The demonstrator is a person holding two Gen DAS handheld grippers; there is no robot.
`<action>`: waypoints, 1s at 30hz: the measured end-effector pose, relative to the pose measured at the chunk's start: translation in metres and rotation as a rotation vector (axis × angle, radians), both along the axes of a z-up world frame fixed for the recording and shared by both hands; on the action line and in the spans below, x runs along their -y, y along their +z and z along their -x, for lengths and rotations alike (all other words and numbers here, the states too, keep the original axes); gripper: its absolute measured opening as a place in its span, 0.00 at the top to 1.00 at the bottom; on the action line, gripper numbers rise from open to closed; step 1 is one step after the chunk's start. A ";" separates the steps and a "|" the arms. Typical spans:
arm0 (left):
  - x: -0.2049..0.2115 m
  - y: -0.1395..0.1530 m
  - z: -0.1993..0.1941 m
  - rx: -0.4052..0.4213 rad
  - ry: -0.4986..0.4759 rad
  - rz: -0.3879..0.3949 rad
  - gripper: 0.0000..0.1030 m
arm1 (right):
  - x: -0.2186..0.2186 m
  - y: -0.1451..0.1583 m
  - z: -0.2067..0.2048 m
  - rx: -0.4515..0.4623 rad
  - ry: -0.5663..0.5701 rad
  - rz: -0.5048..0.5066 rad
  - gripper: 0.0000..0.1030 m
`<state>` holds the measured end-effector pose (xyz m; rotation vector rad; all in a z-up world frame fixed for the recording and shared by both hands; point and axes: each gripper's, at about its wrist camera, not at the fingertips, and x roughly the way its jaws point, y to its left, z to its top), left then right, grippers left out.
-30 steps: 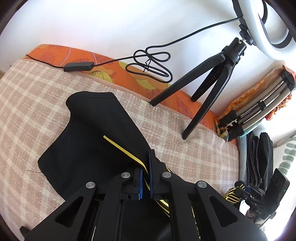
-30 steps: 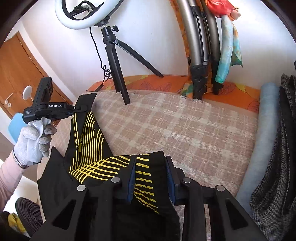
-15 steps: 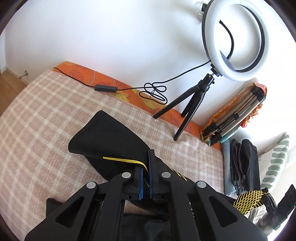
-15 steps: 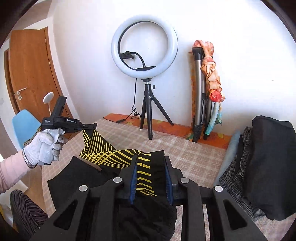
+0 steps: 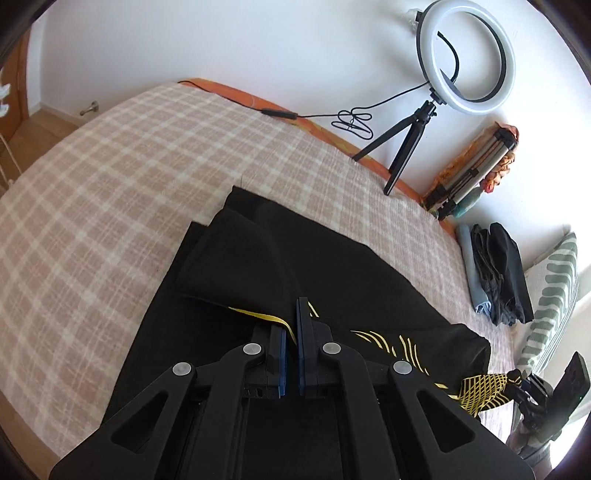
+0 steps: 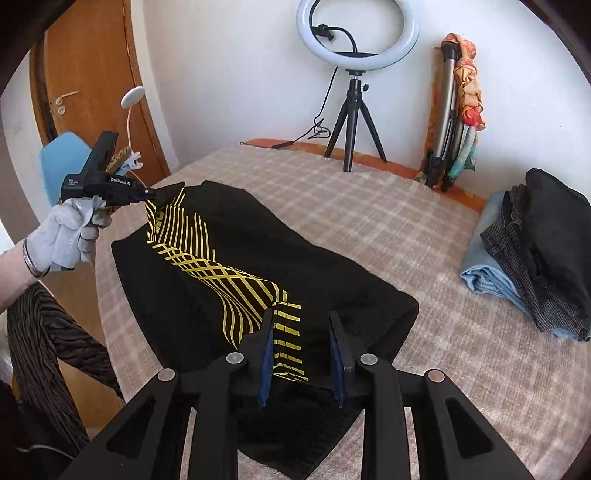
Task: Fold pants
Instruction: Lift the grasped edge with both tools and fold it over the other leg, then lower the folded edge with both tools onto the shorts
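1. The left gripper (image 5: pixel 291 332) is clamped on a fold of the black pants (image 5: pixel 332 266), its blue pads almost together with a yellow-striped edge pinched between them.
2. Ahead of its fingers the cloth lies doubled on the checked bed cover (image 5: pixel 110 184), with a raised fold just past the left finger.
3. The right gripper (image 6: pixel 301 347) grips a thicker bunch of the pants (image 6: pixel 258 240); the cloth with yellow stripes fills the gap between its pads.
4. From those jaws the striped band runs up and to the left, lifted off the bed, to the left gripper (image 6: pixel 147 192), held by a gloved hand (image 6: pixel 70 232).
5. The rest of the pants lies flat on the cover (image 6: pixel 369 221), ahead of and under the right gripper.
6. Beyond the fingers a ring light (image 6: pixel 356 33) stands on a tripod by the wall; to the right lies a pile of folded clothes (image 6: pixel 535 251).
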<state>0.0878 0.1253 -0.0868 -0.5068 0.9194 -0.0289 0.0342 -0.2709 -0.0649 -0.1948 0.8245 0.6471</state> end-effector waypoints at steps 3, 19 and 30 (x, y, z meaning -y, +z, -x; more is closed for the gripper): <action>-0.004 -0.008 0.013 -0.007 0.012 -0.010 0.97 | -0.006 -0.012 0.010 -0.006 0.013 0.049 0.76; -0.031 0.007 0.031 -0.062 0.077 -0.013 0.63 | -0.007 -0.031 0.032 -0.006 -0.020 0.139 0.76; -0.010 -0.031 -0.055 -0.306 0.122 -0.082 0.45 | -0.012 -0.035 0.033 0.016 -0.030 0.132 0.75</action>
